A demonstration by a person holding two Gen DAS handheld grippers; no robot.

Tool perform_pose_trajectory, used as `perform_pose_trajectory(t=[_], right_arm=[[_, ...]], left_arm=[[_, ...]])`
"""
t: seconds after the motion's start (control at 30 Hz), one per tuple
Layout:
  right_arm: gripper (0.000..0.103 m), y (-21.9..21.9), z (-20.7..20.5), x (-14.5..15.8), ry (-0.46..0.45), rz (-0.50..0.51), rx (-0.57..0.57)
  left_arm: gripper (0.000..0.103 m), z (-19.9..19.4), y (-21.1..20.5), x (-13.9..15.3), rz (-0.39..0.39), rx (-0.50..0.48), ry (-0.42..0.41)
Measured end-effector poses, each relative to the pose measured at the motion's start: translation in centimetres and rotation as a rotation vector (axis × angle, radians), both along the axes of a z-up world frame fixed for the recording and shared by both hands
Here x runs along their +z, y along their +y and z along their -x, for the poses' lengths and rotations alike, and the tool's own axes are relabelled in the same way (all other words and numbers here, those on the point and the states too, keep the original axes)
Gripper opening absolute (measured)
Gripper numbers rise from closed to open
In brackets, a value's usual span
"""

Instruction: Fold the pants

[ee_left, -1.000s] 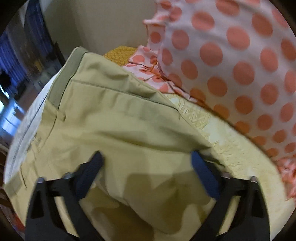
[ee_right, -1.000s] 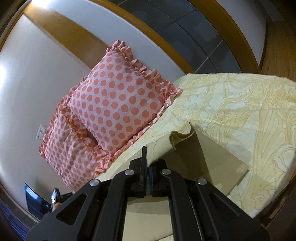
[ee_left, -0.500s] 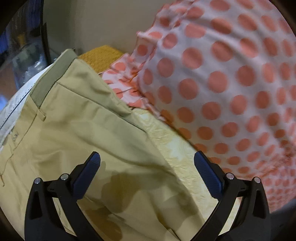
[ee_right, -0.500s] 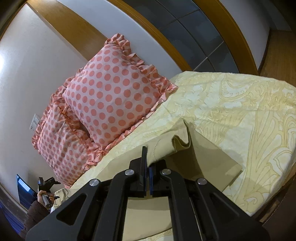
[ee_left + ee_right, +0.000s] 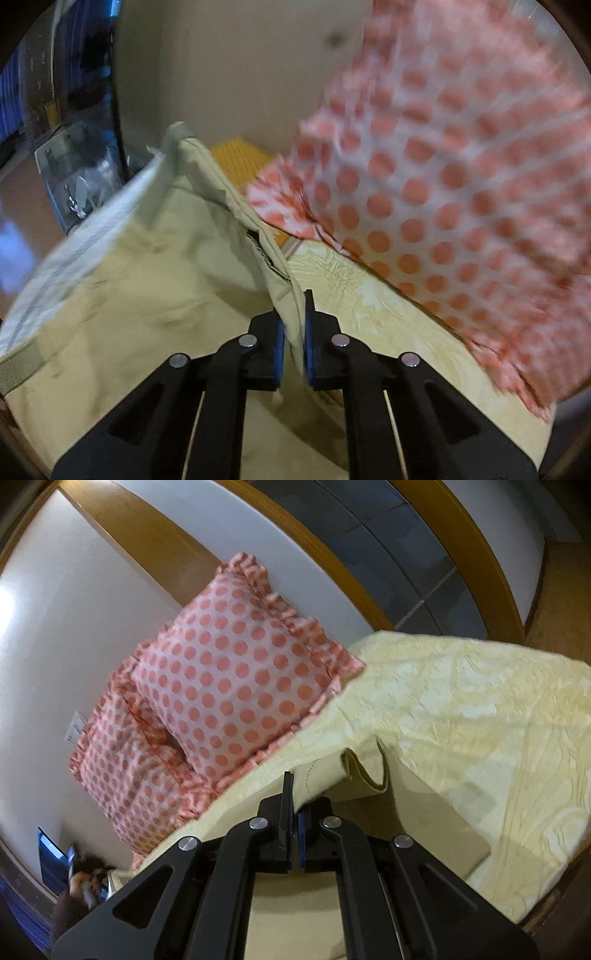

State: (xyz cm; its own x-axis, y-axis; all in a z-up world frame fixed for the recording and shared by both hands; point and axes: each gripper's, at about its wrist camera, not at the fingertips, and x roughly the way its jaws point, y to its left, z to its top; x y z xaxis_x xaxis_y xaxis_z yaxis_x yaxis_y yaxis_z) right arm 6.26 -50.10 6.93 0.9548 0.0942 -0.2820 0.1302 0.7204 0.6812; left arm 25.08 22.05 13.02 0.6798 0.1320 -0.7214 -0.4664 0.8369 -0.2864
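Snapped shut now, the left gripper point(image 5: 293, 332), which a second ago stood spread wide over the khaki pants point(image 5: 147, 280): its blue-padded jaws have pinched a raised fold at the side seam and the cloth pulls up between them. In the left wrist view the pants fill everything from 7 to 11 o'clock, waistband lining point(image 5: 85, 236) turned out pale at 10 o'clock, a belt loop point(image 5: 22, 356) down at 8. At 12 o'clock a patch of mustard fabric point(image 5: 240, 162) peeks past the waistband. Sweeping right, the yellow bedspread point(image 5: 388, 317) runs at 4 o'clock, and the polka-dot pillow point(image 5: 461, 184) blurs across 1 to 3.

Over to the right wrist view: two polka-dot pillows lean against the wall at 9 to 11 o'clock, the upper one point(image 5: 240, 672) on top of the lower one point(image 5: 125, 768). Dead centre, the right gripper point(image 5: 294, 812) has its jaws clamped tight on a pant-leg hem point(image 5: 332, 779), which curls up just at 1 o'clock of the tips. The leg point(image 5: 424, 823) lies flat on the bedspread point(image 5: 498, 720) toward 4 o'clock.
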Motion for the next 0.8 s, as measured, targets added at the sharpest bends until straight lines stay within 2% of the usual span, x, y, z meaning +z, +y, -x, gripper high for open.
perform_pose_trajectory(t=[0.07, 0.13, 0.17, 0.3, 0.43, 0.47, 0.6, 0.67, 0.8], right_arm=[[0.001, -0.2, 0.6, 0.3, -0.009, 0.022, -0.016], [0.001, -0.7, 1.1, -0.5, 0.012, 0.012, -0.028], [0.001, -0.9, 1.2, -1.3, 0.035, -0.007, -0.030], [0.002, -1.6, 1.5, -4.9, 0.139, -0.056, -0.034], [0.001, -2.3, 2.3, -7.1, 0.180, -0.122, -0.054], [0.001, -2.4, 2.4, -7.3, 0.178, -0.127, -0.052], [0.001, -2.2, 2.7, -7.1, 0.191, -0.113, -0.065], [0.001, -2.1, 3.1, -6.8, 0.192, -0.097, -0.081], [0.002, -1.0, 2.7, -6.2, 0.261, 0.037, -0.081]], left_arm=[[0.012, 7.3, 1.2, 0.9, 0.024, -0.001, -0.084], [0.020, 12.8, 1.5, 0.5, 0.035, 0.013, -0.116], [0.022, 16.1, 1.9, -0.7, 0.035, 0.030, -0.123], [0.021, 22.3, 2.8, -5.9, 0.097, 0.068, -0.078], [0.019, 24.6, 2.8, -9.9, 0.133, 0.075, -0.026], [0.020, 25.2, 2.7, -10.1, 0.130, 0.068, -0.052], [0.016, 25.9, 2.6, -9.9, 0.114, 0.036, -0.067], [0.014, 26.3, 2.7, -9.9, 0.102, 0.016, -0.064], [0.014, 27.0, 3.0, -10.3, 0.091, -0.012, -0.071]])
